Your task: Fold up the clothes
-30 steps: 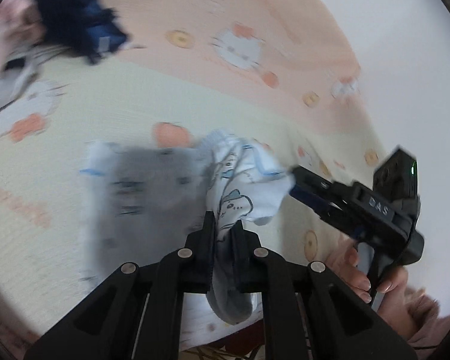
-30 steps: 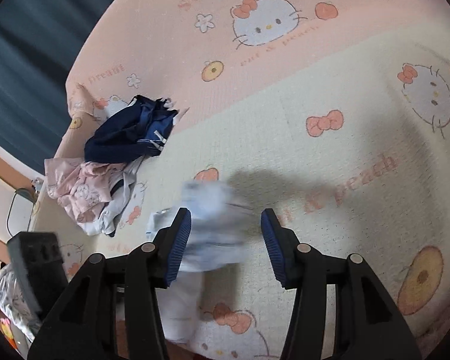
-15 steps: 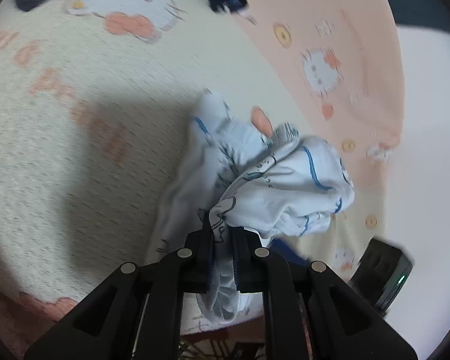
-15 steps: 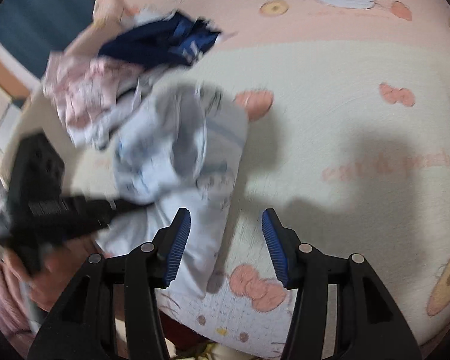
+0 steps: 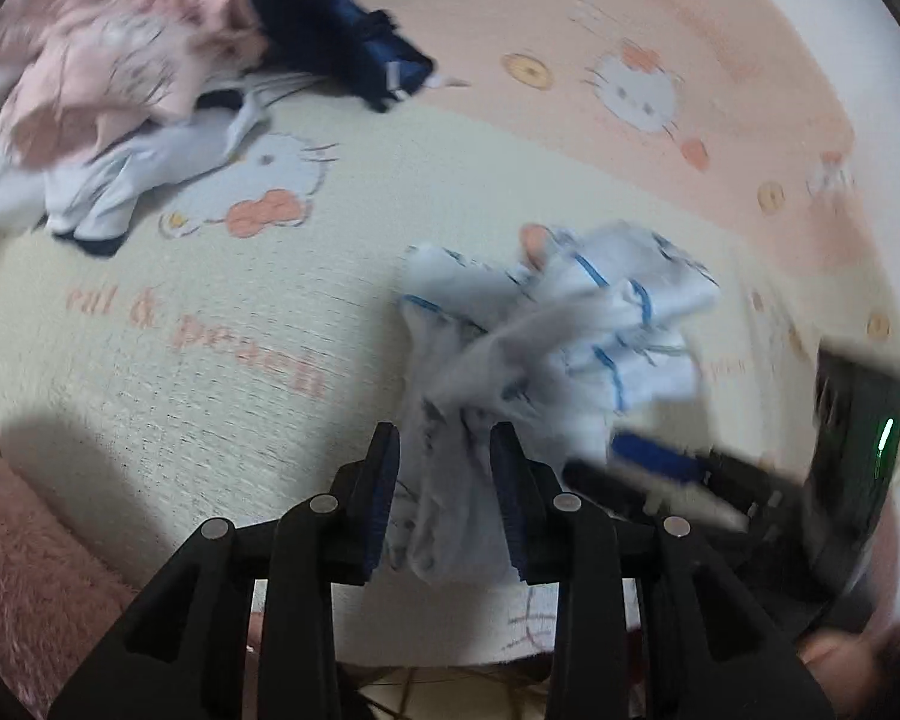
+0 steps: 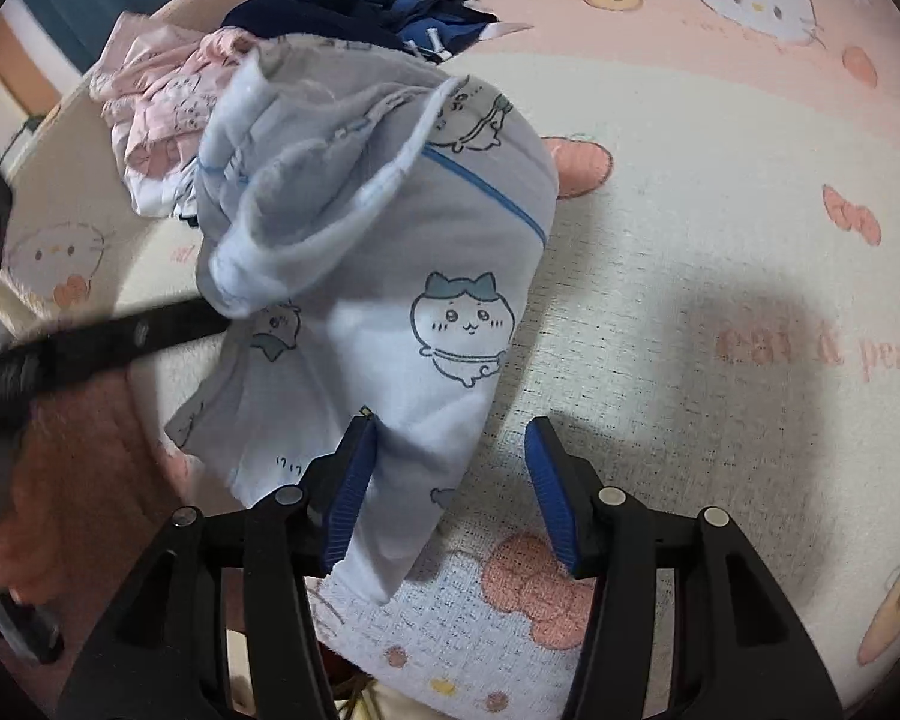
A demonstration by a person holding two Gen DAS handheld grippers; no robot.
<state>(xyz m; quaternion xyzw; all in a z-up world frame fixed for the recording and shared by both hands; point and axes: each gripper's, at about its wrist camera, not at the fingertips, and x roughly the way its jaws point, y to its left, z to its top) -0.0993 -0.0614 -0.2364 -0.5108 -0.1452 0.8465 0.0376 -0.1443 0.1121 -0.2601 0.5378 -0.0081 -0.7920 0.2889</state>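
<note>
A pale blue child's garment (image 5: 570, 324) with cartoon prints and blue piping lies bunched on the cream and pink bed cover (image 5: 210, 324). My left gripper (image 5: 444, 444) is over its near end. The jaws are opening, and a fold of the cloth lies loose between them. In the right wrist view the same garment (image 6: 426, 276) hangs bunched in front of my right gripper (image 6: 450, 423). That gripper is open, with the cloth's lower edge against its left finger (image 6: 348, 480) and not pinched. The left gripper's black finger (image 6: 120, 336) reaches the cloth from the left.
A heap of other clothes sits at the back left: a pink piece (image 5: 120, 72), a navy one (image 5: 342, 42) and a white one (image 5: 138, 168). A fuzzy pink sleeve (image 5: 24, 540) is at the near left. The bed's edge runs along the bottom.
The left jaws, pinched on the cloth before, now stand apart. The right gripper has come closer, so the garment now fills its view and reaches between its fingers.
</note>
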